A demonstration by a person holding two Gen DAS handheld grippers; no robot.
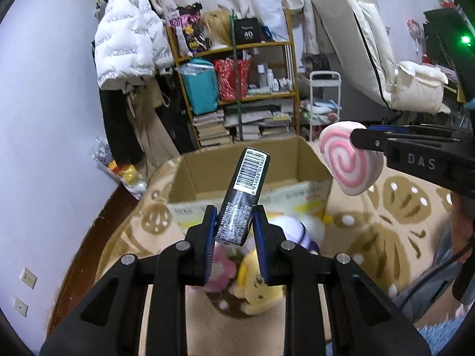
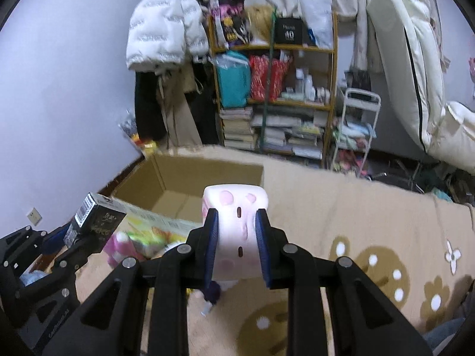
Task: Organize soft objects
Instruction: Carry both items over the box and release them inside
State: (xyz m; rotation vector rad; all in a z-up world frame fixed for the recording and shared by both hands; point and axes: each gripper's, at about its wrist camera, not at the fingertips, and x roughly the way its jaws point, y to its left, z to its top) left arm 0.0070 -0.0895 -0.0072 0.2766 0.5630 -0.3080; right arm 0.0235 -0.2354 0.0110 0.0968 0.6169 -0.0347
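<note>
- Left tool (image 1: 234,225): blue pads clamped on a black carton (image 1: 242,197), barcode end up, tilted slightly right. In the right wrist view the same tool (image 2: 63,238) sits low at the left edge, carton (image 2: 95,221) in its grip.
- Cardboard box (image 1: 190,175): open, on the tan patterned blanket (image 1: 386,225), toward the blanket's far left edge. Carton held in the air just before the box's near wall. Box interior (image 2: 178,190) shows bare brown cardboard.
- Plush toys on the blanket against the box's near wall, below the left tool: pink plush (image 1: 221,270), yellow plush (image 1: 258,287), white-and-purple plush (image 1: 297,231).
- Right tool (image 2: 236,237): fingers closed on a pink-and-white swirl cushion (image 2: 234,231), squeezed at its edges. From the left wrist view the cushion (image 1: 347,160) hangs in the air over the box's near right corner, the tool (image 1: 368,142) gripping it from the right.
- Bookshelf (image 1: 237,89) behind the box, beyond the blanket's far edge.
</note>
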